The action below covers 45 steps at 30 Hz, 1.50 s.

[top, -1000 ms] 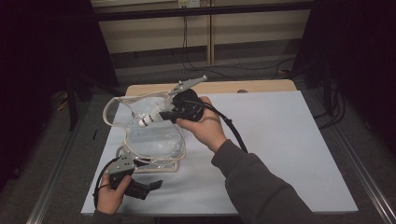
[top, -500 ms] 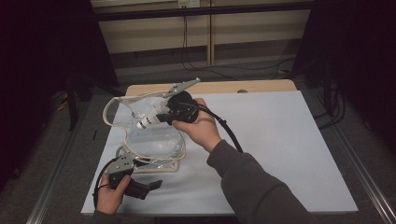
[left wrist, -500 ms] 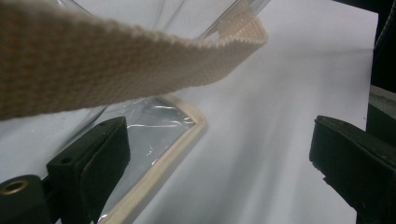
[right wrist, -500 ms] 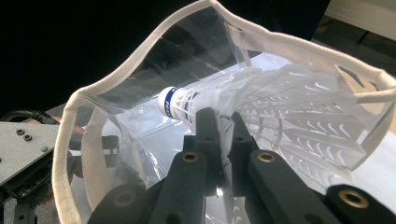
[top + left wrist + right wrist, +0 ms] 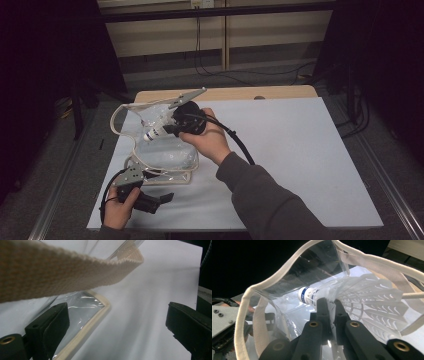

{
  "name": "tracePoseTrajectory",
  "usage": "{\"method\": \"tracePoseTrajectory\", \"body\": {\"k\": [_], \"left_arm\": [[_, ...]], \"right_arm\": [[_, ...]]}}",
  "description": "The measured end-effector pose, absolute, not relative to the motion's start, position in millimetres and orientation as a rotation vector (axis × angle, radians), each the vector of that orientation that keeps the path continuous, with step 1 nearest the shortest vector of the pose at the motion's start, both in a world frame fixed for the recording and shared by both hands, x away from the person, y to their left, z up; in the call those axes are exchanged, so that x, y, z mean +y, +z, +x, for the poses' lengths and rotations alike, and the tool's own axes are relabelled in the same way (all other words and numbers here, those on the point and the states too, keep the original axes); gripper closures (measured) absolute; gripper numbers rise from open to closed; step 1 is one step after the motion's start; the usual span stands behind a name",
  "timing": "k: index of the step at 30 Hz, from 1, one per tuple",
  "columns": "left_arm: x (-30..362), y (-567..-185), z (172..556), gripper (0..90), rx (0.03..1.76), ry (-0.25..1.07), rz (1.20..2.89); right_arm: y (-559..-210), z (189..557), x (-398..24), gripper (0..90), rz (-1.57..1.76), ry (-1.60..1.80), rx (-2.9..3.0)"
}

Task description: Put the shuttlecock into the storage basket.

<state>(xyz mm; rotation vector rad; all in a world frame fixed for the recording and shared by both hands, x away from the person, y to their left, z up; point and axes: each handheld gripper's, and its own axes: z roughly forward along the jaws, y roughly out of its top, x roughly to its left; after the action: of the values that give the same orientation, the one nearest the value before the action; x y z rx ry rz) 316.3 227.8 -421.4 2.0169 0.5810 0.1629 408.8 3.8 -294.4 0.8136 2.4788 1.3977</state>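
Observation:
A clear plastic bag [image 5: 167, 155] with cream trim and straps lies on the white table [image 5: 300, 150], its mouth lifted toward the far left. My right gripper [image 5: 169, 129] is shut on a white plastic shuttlecock [image 5: 154, 133] at that mouth. In the right gripper view the jaws [image 5: 328, 303] pinch the shuttlecock's skirt [image 5: 367, 300], its blue-banded cork pointing into the bag's rim [image 5: 274, 280]. My left gripper [image 5: 160, 186] rests open at the bag's near corner. In the left gripper view the corner [image 5: 85, 307] lies by one pad [image 5: 53, 320], with a strap [image 5: 62, 272] crossing above.
The white table top extends wide to the right of the bag. A wooden edge [image 5: 280, 92] runs along the far side. Black cables [image 5: 240, 145] trail from the right gripper across the person's sleeve. Dark floor and metal rails surround the table.
My right gripper has shifted a little to the left with the shuttlecock, toward the bag's mouth. The left gripper has stayed put.

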Motion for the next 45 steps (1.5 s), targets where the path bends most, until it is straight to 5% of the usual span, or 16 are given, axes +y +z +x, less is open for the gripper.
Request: {"method": "tracePoseTrajectory", "body": {"k": [45], "left_arm": [[230,-421,315,5.0,0.585,0.169,2.008]], "right_arm": [[-309,417,29,87.7,0.833,1.324,2.509]]}}
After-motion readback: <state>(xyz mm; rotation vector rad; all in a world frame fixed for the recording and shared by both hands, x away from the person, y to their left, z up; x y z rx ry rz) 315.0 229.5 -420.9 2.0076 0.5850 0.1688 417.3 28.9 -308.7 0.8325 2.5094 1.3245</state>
